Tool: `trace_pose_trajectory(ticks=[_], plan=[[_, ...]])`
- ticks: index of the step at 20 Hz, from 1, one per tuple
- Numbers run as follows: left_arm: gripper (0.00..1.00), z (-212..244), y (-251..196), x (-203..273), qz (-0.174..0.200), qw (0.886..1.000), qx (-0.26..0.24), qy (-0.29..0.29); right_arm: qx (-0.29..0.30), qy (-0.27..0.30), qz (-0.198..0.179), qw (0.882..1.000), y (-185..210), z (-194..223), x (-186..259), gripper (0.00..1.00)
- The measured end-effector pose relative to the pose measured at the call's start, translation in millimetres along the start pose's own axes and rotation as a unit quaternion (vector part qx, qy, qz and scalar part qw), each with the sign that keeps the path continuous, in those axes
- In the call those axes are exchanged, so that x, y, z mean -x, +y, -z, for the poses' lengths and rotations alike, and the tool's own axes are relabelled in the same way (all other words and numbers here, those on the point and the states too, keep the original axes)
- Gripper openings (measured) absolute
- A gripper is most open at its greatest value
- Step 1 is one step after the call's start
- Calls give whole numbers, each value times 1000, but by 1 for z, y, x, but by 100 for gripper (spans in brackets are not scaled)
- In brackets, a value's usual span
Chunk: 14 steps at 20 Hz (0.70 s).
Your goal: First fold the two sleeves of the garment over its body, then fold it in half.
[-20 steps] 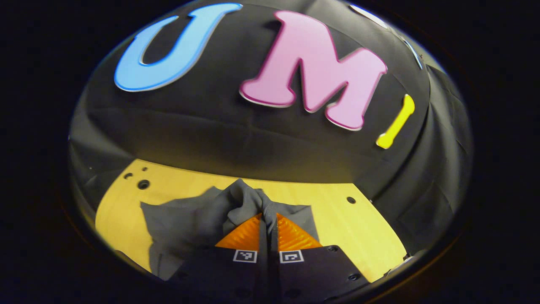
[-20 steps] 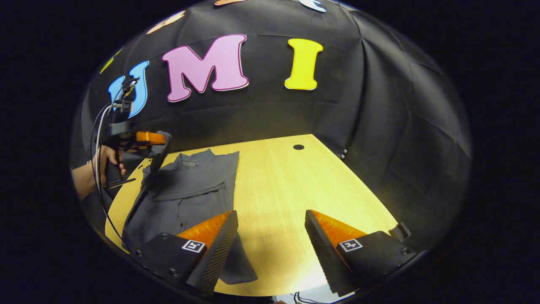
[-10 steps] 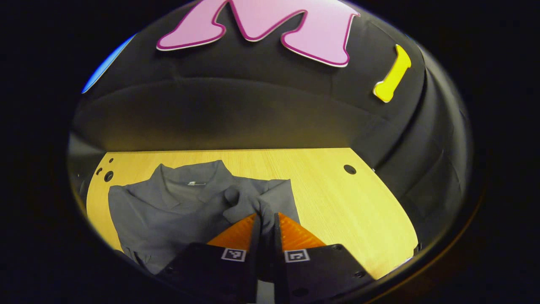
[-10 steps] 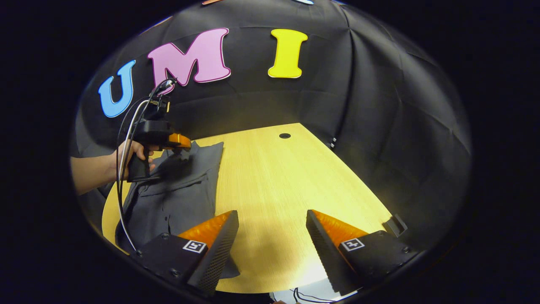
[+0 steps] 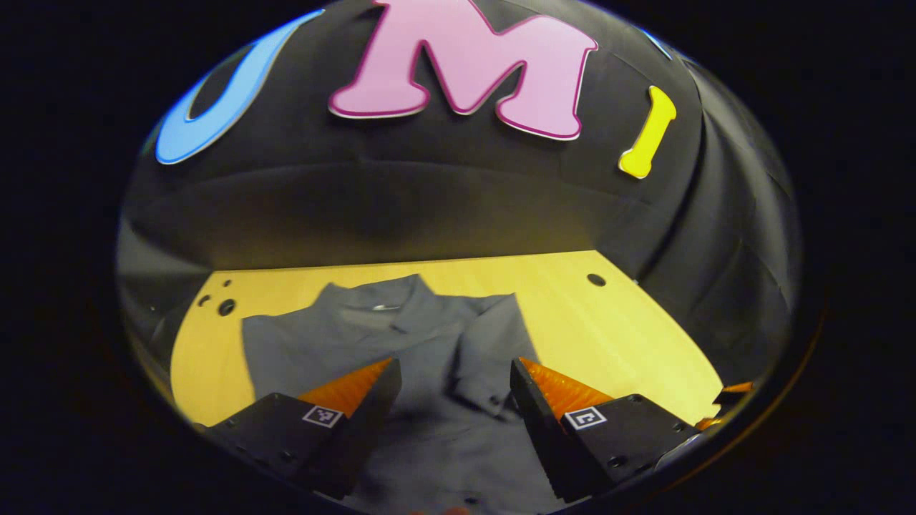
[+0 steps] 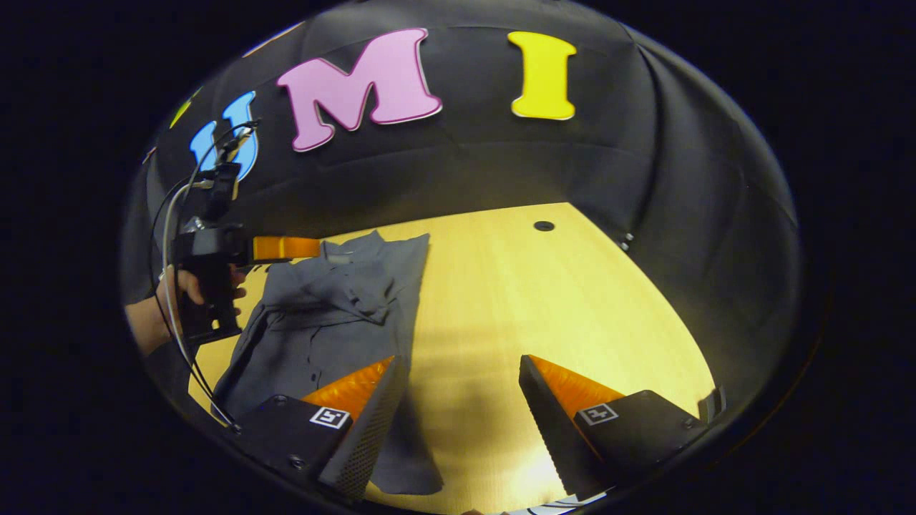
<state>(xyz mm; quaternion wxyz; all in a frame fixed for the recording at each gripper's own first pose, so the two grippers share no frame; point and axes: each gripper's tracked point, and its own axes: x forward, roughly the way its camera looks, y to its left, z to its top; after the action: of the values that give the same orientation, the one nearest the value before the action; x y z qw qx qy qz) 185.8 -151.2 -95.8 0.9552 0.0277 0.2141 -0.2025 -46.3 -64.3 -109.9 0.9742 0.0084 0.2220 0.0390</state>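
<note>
Shirt [image 6: 325, 322] lies lower left on table [image 6: 515, 300], sleeve [image 5: 483, 350] folded | left gripper [image 5: 452, 372] and right gripper [image 6: 458, 372] both spread, empty | risk: loose sleeve slipping off during next grasp.

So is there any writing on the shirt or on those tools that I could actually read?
None can be read.
Neck tag inside the collar of the shirt: too small and blurred to read.
Square black-and-white markers on the left tool and the right tool: block patterns, not words or numbers.
</note>
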Motion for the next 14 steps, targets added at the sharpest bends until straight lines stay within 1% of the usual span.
trace_pose_trajectory(ticks=[3,5,7,10,11,12,13,14], plan=[[96,46,51,58,-50,998,7,24,10,34,-41,999,29,15,-15,99],[96,85,78,98,-76,996,18,48,9,71,-65,995,46,36,-20,99],[96,129,106,135,-103,991,25,80,8,101,-77,992,59,59,-24,99],[96,191,131,171,-130,981,69,127,14,138,-72,988,64,89,-25,100],[96,212,134,180,-134,976,89,146,12,147,-67,987,63,97,-25,100],[100,231,135,188,-130,972,107,161,5,156,-60,986,60,102,-27,100],[96,249,136,193,-130,969,117,174,-4,165,-56,985,58,109,-29,100],[97,262,139,199,-135,966,121,186,-12,175,-53,983,56,118,-30,100]])
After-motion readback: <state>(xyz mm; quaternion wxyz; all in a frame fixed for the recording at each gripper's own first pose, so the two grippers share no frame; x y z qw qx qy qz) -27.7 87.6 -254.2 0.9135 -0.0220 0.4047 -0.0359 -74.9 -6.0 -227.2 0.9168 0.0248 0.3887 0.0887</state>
